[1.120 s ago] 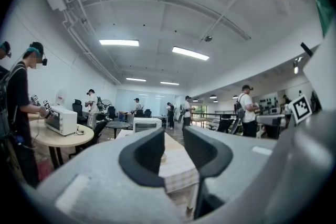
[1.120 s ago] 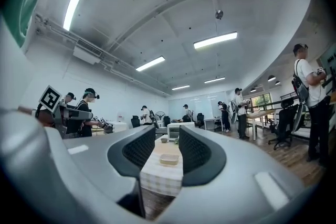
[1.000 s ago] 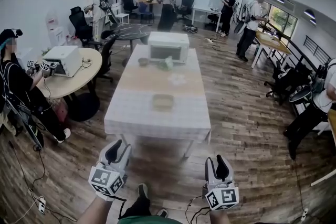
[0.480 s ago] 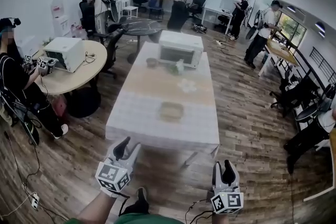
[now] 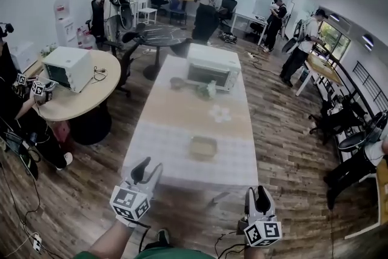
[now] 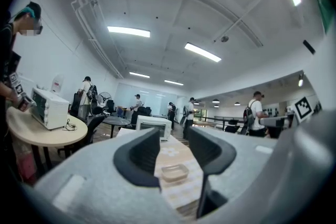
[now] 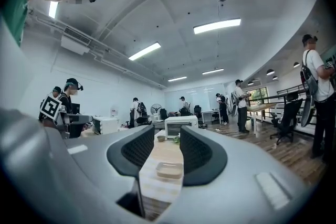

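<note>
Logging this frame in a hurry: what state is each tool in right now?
Left tool: open, holding nothing.
Right tool: open, holding nothing.

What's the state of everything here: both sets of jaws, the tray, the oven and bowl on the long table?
left gripper: jaws apart, nothing between them, held short of the table.
right gripper: jaws apart, nothing between them.
shallow tray: upright on the long table, looks empty.
toaster oven: door shut, at the table's far end.
small bowl: upright; can't tell what's inside.
</note>
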{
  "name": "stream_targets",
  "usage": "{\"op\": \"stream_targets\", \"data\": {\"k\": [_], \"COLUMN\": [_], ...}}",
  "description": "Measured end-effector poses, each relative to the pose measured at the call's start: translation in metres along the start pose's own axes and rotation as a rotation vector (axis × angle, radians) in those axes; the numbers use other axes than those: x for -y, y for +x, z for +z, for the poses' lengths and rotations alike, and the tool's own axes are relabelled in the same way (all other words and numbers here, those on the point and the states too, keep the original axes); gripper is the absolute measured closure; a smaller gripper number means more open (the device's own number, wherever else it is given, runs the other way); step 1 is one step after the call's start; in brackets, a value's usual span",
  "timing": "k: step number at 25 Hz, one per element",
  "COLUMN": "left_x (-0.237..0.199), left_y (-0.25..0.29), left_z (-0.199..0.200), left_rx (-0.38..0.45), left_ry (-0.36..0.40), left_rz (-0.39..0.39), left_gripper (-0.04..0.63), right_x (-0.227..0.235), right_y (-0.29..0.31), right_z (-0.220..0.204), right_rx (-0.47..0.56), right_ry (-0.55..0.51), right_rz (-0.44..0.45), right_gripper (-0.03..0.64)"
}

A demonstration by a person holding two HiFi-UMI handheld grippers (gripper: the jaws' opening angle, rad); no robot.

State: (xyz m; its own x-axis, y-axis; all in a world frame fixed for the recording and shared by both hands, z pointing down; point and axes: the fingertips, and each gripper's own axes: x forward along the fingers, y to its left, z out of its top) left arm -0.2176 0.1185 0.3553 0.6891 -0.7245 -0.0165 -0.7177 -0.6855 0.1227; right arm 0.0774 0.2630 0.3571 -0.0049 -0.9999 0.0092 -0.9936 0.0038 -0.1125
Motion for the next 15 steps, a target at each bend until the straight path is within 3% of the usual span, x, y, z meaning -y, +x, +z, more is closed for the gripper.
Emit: {"op": "stream_targets", "data": {"k": [6, 15], "left_x": [-0.042, -0.063], "left_y": [0.030, 0.080], "left_z": [-0.023, -0.036], "left_rx": [-0.051, -0.096], "left_ry": [-0.063, -0.059], "left_rz": [-0.020, 0.003], "left_gripper": [0.423, 0.423], "right_x": [-0.010, 0.013], "right_y": [0.050, 0.107], "right_z": [-0.020, -0.046], "right_rx": [-0.065, -0.106], "right_ry": [0.070, 0.111], "right_rz": [0.003, 0.030], "right_gripper": [0.480, 0.480]}}
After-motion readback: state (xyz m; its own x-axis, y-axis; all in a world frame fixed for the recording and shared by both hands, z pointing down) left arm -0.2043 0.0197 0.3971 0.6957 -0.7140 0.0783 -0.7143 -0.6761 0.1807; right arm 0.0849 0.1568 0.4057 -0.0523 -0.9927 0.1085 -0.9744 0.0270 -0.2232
